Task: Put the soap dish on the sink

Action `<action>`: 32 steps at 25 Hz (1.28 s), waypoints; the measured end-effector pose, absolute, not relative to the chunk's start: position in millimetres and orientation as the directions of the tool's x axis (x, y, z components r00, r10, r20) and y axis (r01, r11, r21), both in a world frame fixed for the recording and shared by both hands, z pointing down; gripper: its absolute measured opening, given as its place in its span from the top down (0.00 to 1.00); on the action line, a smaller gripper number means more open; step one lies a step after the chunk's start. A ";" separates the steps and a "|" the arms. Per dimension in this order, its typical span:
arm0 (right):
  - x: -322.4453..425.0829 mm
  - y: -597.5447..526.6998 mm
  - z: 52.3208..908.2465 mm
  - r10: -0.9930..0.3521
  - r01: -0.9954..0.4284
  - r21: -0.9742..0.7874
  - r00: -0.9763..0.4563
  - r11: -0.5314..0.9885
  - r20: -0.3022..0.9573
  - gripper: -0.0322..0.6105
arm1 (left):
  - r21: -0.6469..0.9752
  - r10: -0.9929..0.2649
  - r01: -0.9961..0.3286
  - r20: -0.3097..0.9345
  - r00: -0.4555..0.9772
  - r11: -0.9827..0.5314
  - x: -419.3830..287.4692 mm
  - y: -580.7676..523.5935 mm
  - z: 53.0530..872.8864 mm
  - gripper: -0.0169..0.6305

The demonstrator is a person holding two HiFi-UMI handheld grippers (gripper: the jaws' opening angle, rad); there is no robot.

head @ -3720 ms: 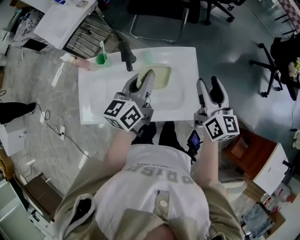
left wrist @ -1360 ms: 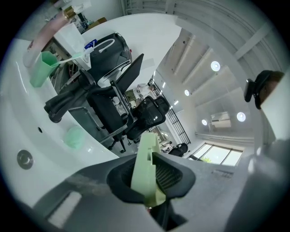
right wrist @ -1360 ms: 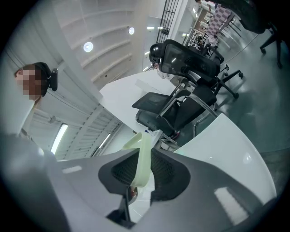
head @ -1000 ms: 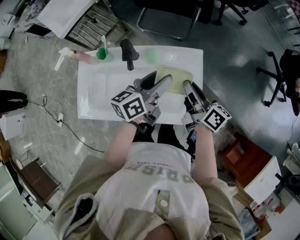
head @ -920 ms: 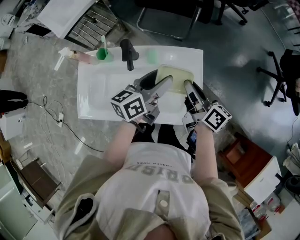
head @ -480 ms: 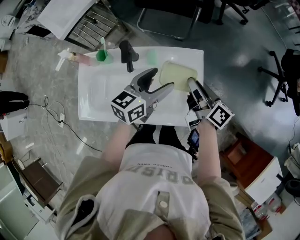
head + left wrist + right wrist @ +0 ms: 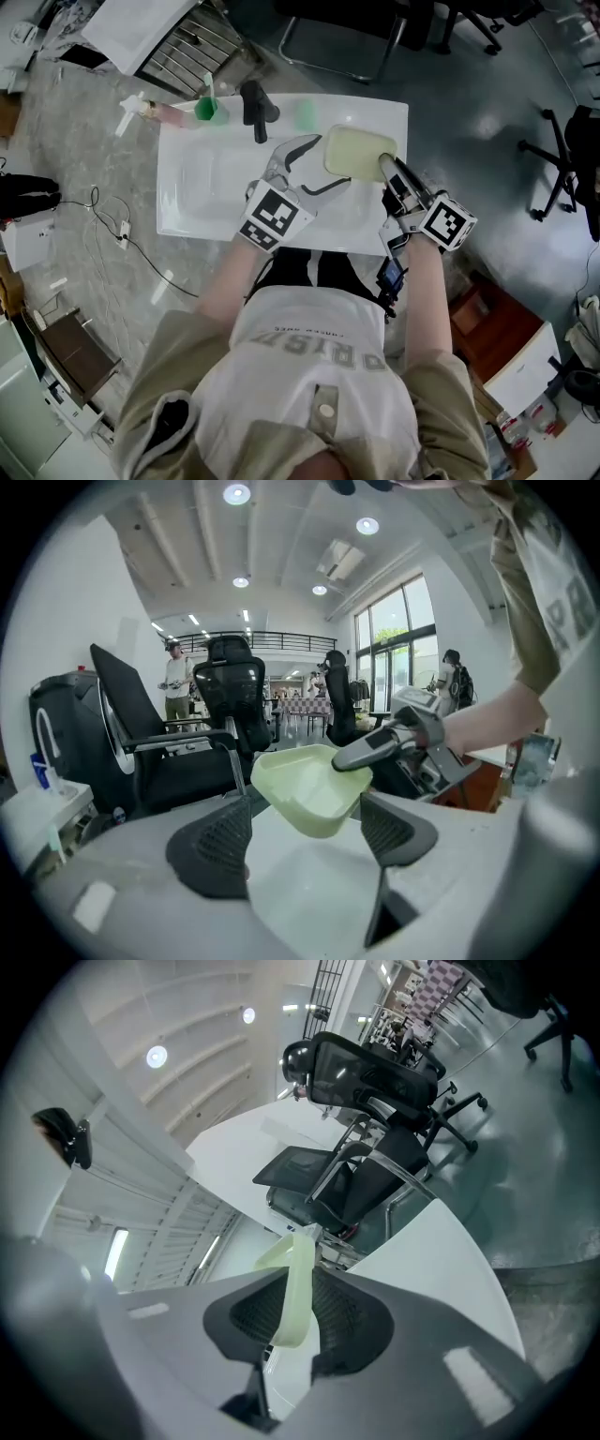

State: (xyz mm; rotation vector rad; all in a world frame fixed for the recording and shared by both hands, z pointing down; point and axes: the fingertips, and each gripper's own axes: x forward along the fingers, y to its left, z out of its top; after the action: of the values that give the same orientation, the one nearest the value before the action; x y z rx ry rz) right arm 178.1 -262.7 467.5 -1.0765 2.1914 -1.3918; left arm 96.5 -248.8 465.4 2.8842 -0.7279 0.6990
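The pale yellow-green soap dish (image 7: 356, 150) hangs over the sink's right rear part, tilted. My right gripper (image 7: 386, 165) is shut on its near right rim; in the right gripper view the rim (image 7: 298, 1274) stands edge-on between the pads of the right gripper (image 7: 291, 1312). My left gripper (image 7: 323, 161) is just left of the dish with its jaws opening wide, and the pads touch nothing. In the left gripper view the dish (image 7: 302, 785) floats just beyond the left gripper (image 7: 305, 819). The white sink (image 7: 192, 192) lies below both.
A black faucet (image 7: 255, 108) stands at the sink's back edge. A green cup with a toothbrush (image 7: 206, 111) and a pink bottle (image 7: 164, 112) are at the back left. A pale green item (image 7: 305, 114) lies right of the faucet. Office chairs stand beyond the sink.
The left gripper let go of the dish, rolled and spread its jaws. The right gripper, still clamped on the rim, shifted the dish slightly right and back.
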 end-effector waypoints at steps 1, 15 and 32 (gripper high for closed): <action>178.1 -262.8 468.6 -0.734 -0.423 -0.875 -0.667 0.237 0.124 0.84 | -0.043 -0.429 -0.463 0.460 0.777 -0.885 98.6 -248.1 466.9 0.40; 194.9 -270.9 493.6 -0.649 -0.488 -0.846 -0.719 0.215 0.249 0.84 | -0.027 -0.442 -0.515 0.553 0.707 -0.857 118.6 -249.0 513.0 0.40; 206.6 -310.5 549.5 -0.684 -0.627 -0.776 -0.598 0.074 0.418 0.84 | -0.025 -0.301 -0.403 0.708 0.639 -0.915 126.2 -297.0 589.9 0.40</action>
State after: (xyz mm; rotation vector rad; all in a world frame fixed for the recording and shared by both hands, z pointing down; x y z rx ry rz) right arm 206.6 -310.5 549.5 -1.3811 2.2602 -1.5826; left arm 126.2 -297.0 589.9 2.7200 -0.5869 1.1376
